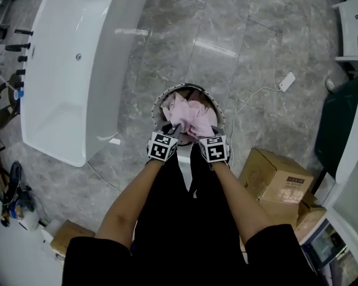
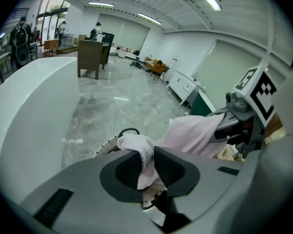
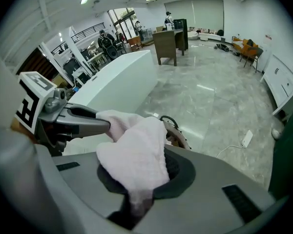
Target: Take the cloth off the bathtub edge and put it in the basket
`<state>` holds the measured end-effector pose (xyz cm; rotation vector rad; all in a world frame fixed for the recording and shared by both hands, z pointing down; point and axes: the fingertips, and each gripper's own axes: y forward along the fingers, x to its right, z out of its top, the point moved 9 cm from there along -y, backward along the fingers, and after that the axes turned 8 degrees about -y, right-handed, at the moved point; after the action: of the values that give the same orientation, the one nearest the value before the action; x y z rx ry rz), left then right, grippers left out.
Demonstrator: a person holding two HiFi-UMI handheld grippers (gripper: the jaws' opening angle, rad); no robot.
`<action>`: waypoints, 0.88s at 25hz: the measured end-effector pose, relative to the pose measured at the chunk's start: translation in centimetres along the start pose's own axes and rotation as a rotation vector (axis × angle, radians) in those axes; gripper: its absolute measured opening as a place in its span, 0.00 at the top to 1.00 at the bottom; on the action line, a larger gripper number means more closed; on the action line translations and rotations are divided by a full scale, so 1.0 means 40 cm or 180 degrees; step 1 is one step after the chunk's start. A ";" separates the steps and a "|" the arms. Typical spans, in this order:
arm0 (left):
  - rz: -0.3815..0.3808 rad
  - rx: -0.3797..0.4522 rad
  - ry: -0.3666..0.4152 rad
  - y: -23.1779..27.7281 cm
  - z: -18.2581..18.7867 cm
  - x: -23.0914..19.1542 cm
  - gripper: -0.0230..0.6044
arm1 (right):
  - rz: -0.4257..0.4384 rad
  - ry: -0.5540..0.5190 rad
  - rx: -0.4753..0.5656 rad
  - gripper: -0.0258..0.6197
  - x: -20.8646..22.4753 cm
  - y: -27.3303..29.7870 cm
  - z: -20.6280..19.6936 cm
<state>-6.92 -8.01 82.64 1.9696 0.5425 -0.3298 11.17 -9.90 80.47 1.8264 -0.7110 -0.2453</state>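
Pink cloth [image 1: 188,115] bunches over the basket [image 1: 156,107] at your twelve o'clock. Only the gripper views show the jaws: left gripper [image 2: 146,165] and right gripper [image 3: 139,182] each pinch a fold.

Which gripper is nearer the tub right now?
Left. The left gripper is at the tub-side end of the cloth over the basket, apart from the tub. The right gripper holds the cloth's other end, farther from the tub.
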 end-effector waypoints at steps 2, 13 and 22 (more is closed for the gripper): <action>0.0027 -0.0099 0.0105 0.014 -0.012 -0.005 0.81 | -0.0002 0.0003 -0.0040 0.87 0.001 0.019 0.003; 0.0025 -0.0530 -0.0261 0.078 -0.088 -0.052 0.55 | 0.0110 0.0208 -0.0306 0.69 0.019 0.072 -0.029; -0.0039 -0.0739 -0.0142 0.113 -0.104 -0.048 0.54 | 0.0123 -0.0065 -0.0259 0.69 0.018 0.074 -0.031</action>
<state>-6.30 -6.43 88.86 1.7319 0.5396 -0.3038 11.31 -9.96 83.77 1.7334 -0.7397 -0.2640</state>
